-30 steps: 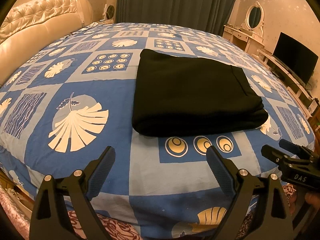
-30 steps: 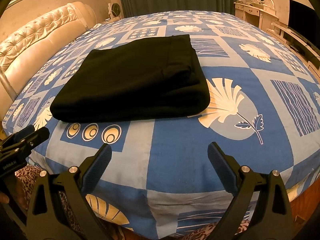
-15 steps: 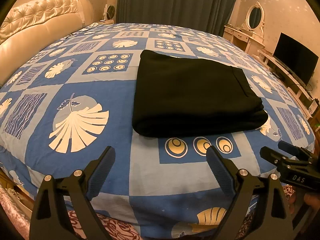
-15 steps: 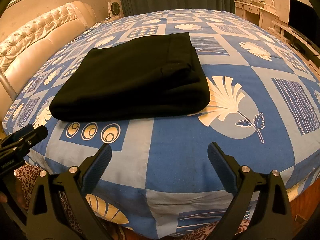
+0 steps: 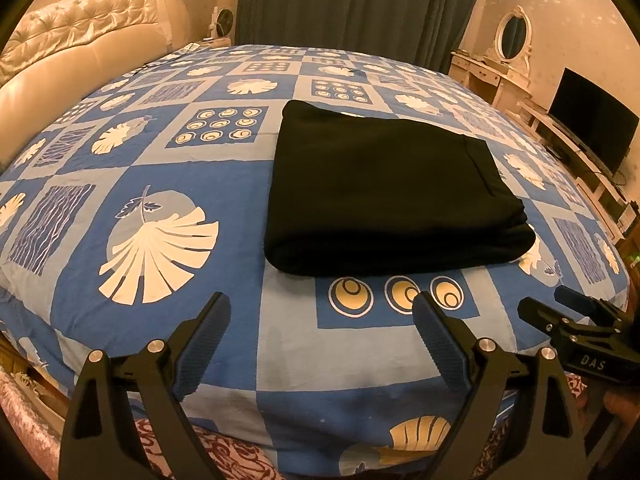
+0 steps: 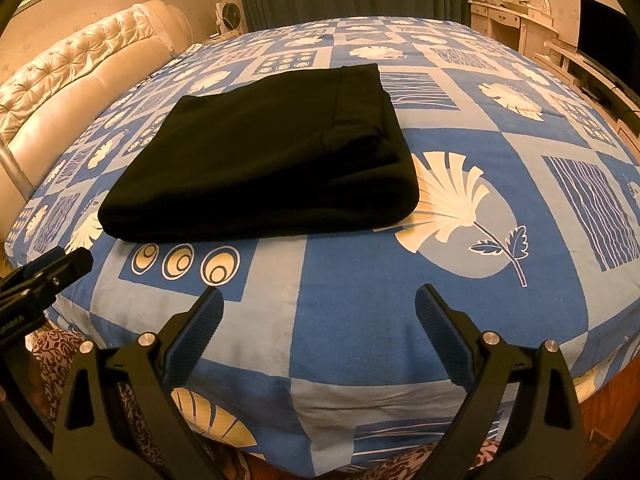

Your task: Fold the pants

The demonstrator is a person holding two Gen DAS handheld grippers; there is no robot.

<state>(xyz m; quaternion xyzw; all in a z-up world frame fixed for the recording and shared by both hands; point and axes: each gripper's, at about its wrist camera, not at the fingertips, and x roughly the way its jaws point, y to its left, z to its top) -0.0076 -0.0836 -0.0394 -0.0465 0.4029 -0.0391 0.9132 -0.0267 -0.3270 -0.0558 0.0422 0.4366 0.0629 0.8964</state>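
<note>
The black pants (image 5: 384,192) lie folded into a thick rectangle on the blue patterned bedspread (image 5: 160,184); they also show in the right wrist view (image 6: 264,160). My left gripper (image 5: 322,316) is open and empty, held over the bed's near edge, short of the pants. My right gripper (image 6: 320,308) is open and empty, also at the near edge, to the right of the pants. The right gripper shows at the left wrist view's right edge (image 5: 568,316). The left gripper shows at the right wrist view's left edge (image 6: 60,264).
A cream tufted headboard (image 5: 80,52) runs along the left. Dark curtains (image 5: 352,4) hang behind the bed. A dressing table with an oval mirror (image 5: 512,36) and a TV (image 5: 592,120) on a low stand are on the right.
Both grippers have drawn back slightly from the pants; the view has hardly shifted. The pants have not moved.
</note>
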